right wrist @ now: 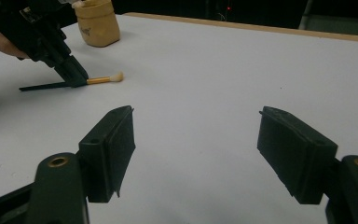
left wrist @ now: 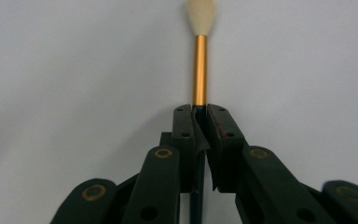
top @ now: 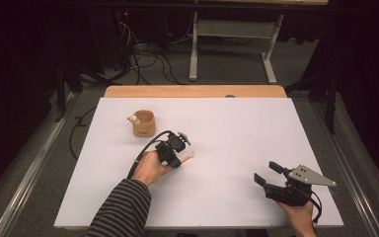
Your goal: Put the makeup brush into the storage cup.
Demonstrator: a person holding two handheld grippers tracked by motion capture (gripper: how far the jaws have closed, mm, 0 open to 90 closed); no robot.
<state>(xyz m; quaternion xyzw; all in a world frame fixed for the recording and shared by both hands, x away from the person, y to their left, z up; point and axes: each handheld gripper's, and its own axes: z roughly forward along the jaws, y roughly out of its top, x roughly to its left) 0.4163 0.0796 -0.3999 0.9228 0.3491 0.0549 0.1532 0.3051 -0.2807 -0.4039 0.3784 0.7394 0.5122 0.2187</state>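
- Fingers of the left gripper (left wrist: 200, 116) are pinched tight on a small makeup brush (left wrist: 200, 70), clamping it where the gold ferrule meets the dark handle.
- Pale bristles point away from the jaws, and the brush lies low against the white table (top: 237, 128).
- From the right gripper view, the brush (right wrist: 103, 79) is level on the surface with its dark handle trailing behind the left gripper (right wrist: 77, 77).
- Fingers of the right gripper (right wrist: 205, 149) stand wide apart with nothing between them, hovering over bare table near the right front edge.
- Seen from the high view, a tan cup (top: 143, 123) stands beyond the left gripper (top: 180, 159), near it but apart; something pale rests at the cup's rim.
- Both grippers sit well apart from each other.
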